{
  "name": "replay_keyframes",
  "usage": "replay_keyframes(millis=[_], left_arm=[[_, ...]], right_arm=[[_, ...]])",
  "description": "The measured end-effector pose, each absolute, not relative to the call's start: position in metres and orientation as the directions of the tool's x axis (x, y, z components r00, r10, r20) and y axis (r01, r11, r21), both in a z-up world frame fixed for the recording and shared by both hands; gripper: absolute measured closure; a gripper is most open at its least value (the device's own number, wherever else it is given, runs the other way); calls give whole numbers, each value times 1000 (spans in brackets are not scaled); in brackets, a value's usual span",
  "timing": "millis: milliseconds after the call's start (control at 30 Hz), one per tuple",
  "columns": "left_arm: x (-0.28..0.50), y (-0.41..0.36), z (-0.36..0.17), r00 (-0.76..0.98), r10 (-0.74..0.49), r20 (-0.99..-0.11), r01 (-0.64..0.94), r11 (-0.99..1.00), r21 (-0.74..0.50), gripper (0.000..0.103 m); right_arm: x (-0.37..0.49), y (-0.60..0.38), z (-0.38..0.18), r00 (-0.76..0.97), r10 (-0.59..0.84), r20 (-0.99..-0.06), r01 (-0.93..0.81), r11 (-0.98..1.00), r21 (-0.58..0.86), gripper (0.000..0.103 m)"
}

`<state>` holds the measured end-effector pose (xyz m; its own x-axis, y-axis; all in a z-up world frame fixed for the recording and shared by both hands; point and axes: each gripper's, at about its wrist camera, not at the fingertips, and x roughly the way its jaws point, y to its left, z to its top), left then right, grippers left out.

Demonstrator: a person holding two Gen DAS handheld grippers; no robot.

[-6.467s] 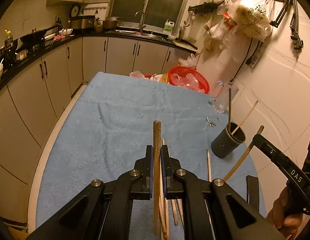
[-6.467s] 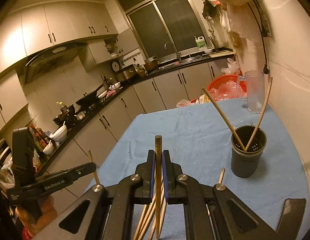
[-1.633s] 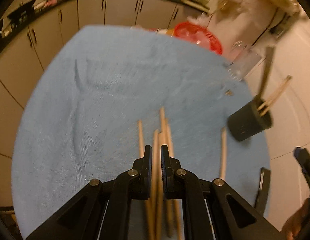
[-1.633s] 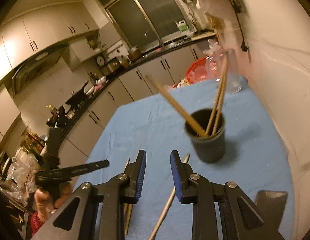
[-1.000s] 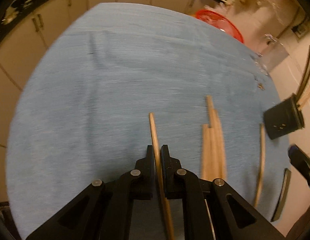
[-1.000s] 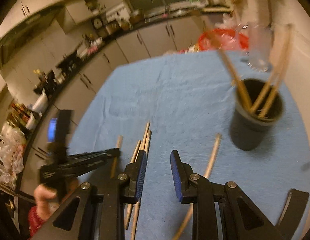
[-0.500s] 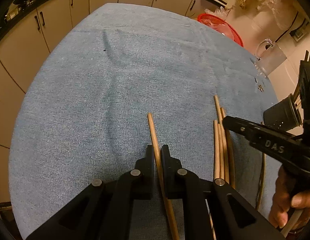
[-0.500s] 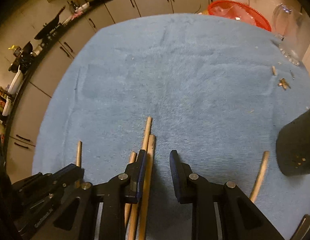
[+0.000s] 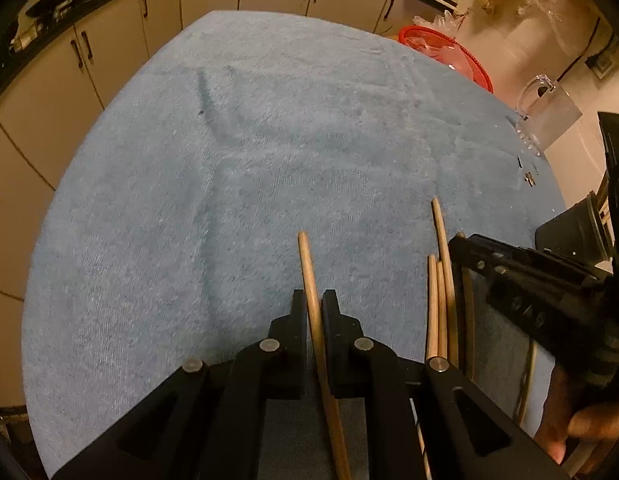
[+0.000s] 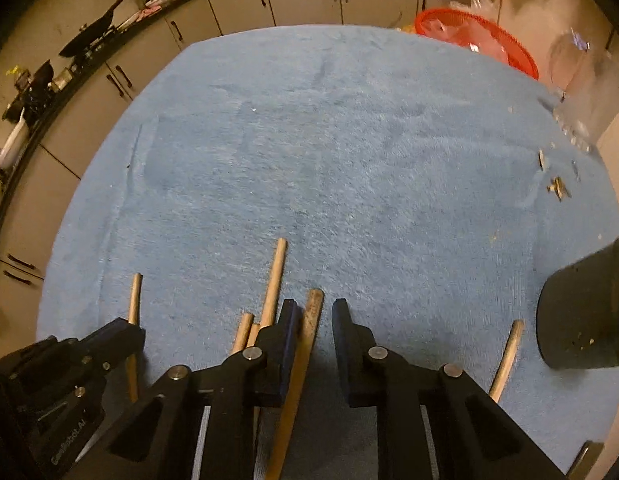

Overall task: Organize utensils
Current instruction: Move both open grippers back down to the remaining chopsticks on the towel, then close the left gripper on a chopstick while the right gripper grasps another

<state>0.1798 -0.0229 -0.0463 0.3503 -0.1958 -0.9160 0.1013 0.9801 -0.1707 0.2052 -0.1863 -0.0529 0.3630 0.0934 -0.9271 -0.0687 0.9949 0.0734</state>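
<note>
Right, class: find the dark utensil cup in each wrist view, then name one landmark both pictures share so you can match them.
Left wrist view: the dark cup sits at the far right edge, about mid-height, partly cut off.
Right wrist view: the dark cup is at the right edge, lower down, on the blue cloth.
Shared landmark: the red basket at the far end of the table, upper right in both.

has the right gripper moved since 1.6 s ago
Yes. The right gripper has dropped toward the blue cloth, leaving the black cup off right, and now straddles a chopstick.
</note>
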Motion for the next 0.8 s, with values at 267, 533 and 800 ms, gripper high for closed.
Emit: replay_keyframes(millis=[267, 533, 800], left_arm=[[168, -21, -25, 402, -282, -871, 140, 959, -246, 97], [123, -13, 50, 547, -345, -763, 200, 939, -281, 97], [89, -11, 98, 624, -360, -694, 241, 933, -267, 97]], right_arm=[[184, -215, -21, 457, 268, -848, -49, 960, 277, 95], [107, -228, 69, 726, 313, -613, -154, 942, 298, 95], [52, -226, 103, 821, 294, -489, -172, 945, 280, 95]])
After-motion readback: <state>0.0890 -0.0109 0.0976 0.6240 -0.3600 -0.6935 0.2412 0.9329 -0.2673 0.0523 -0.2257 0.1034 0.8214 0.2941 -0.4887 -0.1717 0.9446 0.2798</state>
